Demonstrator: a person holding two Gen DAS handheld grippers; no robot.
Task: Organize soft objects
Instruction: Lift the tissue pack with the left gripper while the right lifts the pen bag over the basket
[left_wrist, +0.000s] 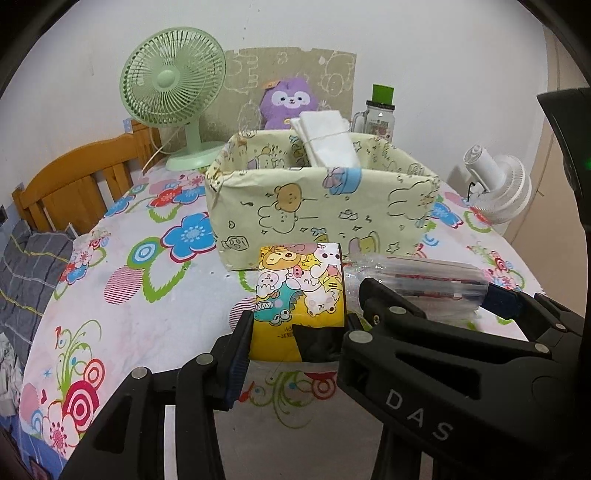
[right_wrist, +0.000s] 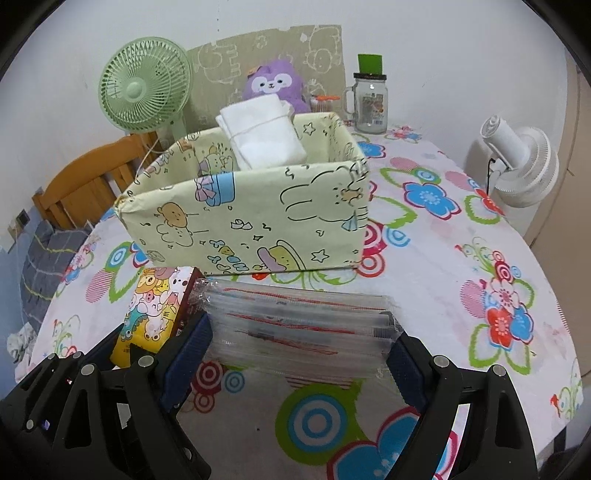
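Black gripper fingers framed both wrist views as two soft packs were held above a table draped in a flower-print cloth (right_wrist: 461, 206). The left gripper (left_wrist: 295, 332) was closed narrowly on a yellow cartoon-print tissue pack (left_wrist: 301, 291), its pads pressing the pack's two sides, with the pack standing upright between them and clear of the cloth. Just to its right, the right gripper (right_wrist: 299, 350) stood wide, its blue-padded fingers (right_wrist: 400, 363) clamped on the ends of a clear plastic-wrapped pack (right_wrist: 299, 325) marked with red lines, held level. The two packs sat side by side, close to touching, directly in front of a pale fabric storage box (right_wrist: 258, 218) printed with cartoon animals. The box was open at the top, and a bundle of white folded cloth (right_wrist: 264, 138) tied with string leaned inside it toward the back, rising above the rim. Behind the box sat a purple plush toy (left_wrist: 290, 101) against a beige printed board (left_wrist: 332, 79), a green desk fan (left_wrist: 173, 79) to the left, and a glass jar mug (right_wrist: 369, 107) with a green block on its lid to the right. A white fan (right_wrist: 524, 162) stood at the table's right edge, and a wooden chair (left_wrist: 77, 177) showed at the left.
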